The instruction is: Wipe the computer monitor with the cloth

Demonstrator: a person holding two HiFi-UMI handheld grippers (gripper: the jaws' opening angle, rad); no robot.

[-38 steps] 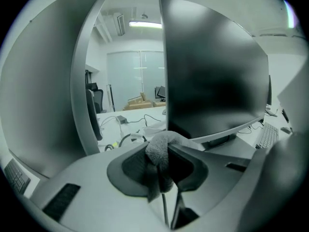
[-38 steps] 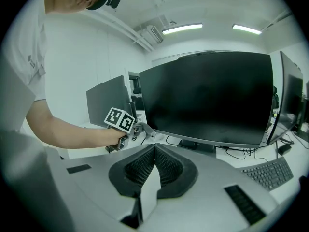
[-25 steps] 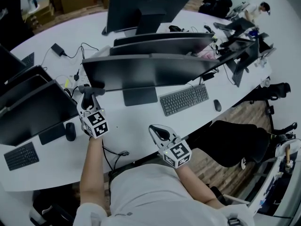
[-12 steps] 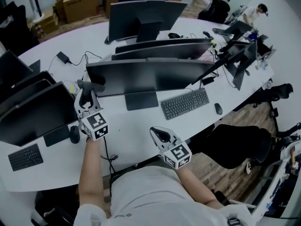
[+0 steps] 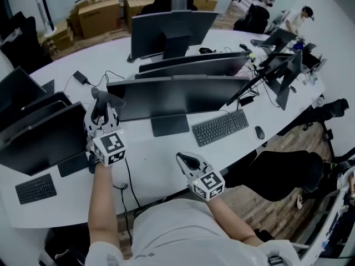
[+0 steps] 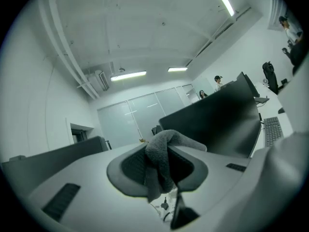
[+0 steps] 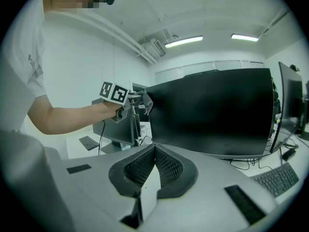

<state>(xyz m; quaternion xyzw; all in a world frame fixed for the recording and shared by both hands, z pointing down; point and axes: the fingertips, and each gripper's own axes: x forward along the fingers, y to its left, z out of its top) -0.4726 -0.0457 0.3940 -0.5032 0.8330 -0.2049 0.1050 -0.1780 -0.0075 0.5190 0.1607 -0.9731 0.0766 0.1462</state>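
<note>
Cloth (image 6: 161, 163), soft & limp, is hanging pinched in L gripper (image 5: 104, 105) jaws near monitor (image 5: 183, 96) left edge. R gripper (image 5: 188, 160) is idling, jaws closed, empty. I'm judging the bunched-middle grip best.

surface: white desk (image 5: 161, 162) | on it: monitor (image 5: 183, 96), keyboard (image 5: 220, 127), mouse (image 5: 259, 132), power adapter (image 5: 81, 77)

A long white curved desk (image 5: 166, 162) runs through an open office with a wood-plank floor (image 5: 287, 136), a black office chair (image 5: 285, 173) drawn up at its near edge. Cardboard boxes (image 5: 100, 13) are stacked on the floor beyond the far side of the desk. Overhead, strip lights (image 6: 128, 75) glow on a white ceiling (image 6: 145, 28), above white walls (image 6: 43, 105) and a row of frosted glass panels (image 6: 133, 117).
</note>
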